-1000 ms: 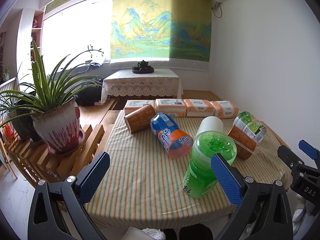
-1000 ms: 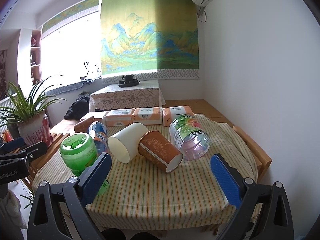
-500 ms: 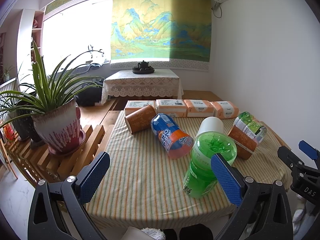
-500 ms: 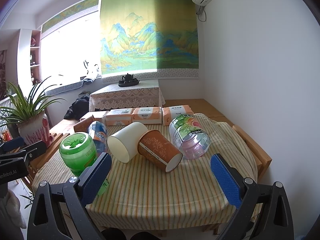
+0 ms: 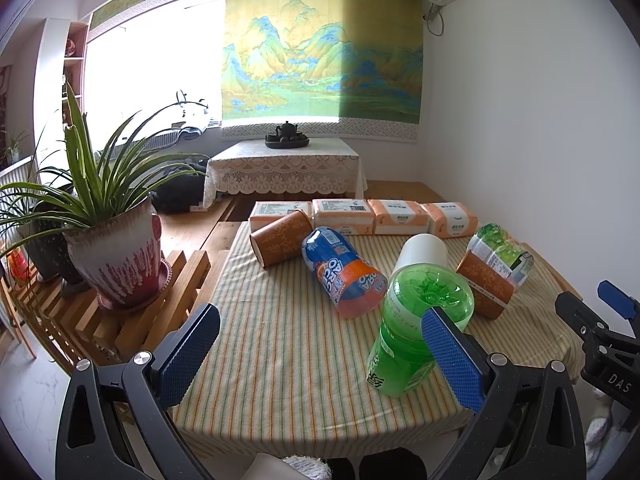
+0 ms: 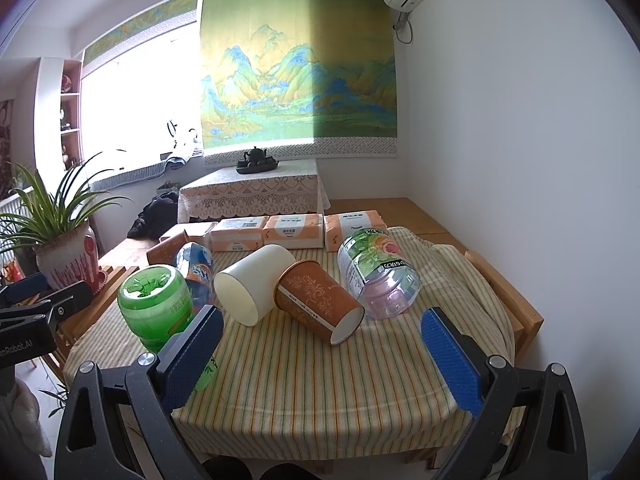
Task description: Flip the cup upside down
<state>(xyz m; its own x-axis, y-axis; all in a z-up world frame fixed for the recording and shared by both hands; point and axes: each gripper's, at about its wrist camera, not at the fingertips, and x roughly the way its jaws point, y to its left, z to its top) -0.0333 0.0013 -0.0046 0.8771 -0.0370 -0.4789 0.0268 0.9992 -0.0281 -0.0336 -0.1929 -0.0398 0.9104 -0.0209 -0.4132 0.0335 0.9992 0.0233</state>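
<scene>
Three paper cups lie on their sides on the striped tablecloth. An orange patterned cup (image 6: 320,300) rests mid-table with its mouth toward me, touching a white cup (image 6: 256,284) on its left. The white cup (image 5: 422,254) and that orange cup (image 5: 486,286) also show in the left wrist view. A second orange cup (image 5: 280,237) lies at the far left. My right gripper (image 6: 320,356) hovers open in front of the orange cup, holding nothing. My left gripper (image 5: 320,356) is open over the near left of the table, beside a green bottle (image 5: 416,332).
Plastic bottles lie among the cups: green (image 6: 154,306), blue-orange (image 5: 344,276) and clear pink-tinted (image 6: 378,276). Several tissue packs (image 5: 384,218) line the far edge. A potted plant (image 5: 108,236) stands on a wooden rack to the left. A white wall is on the right.
</scene>
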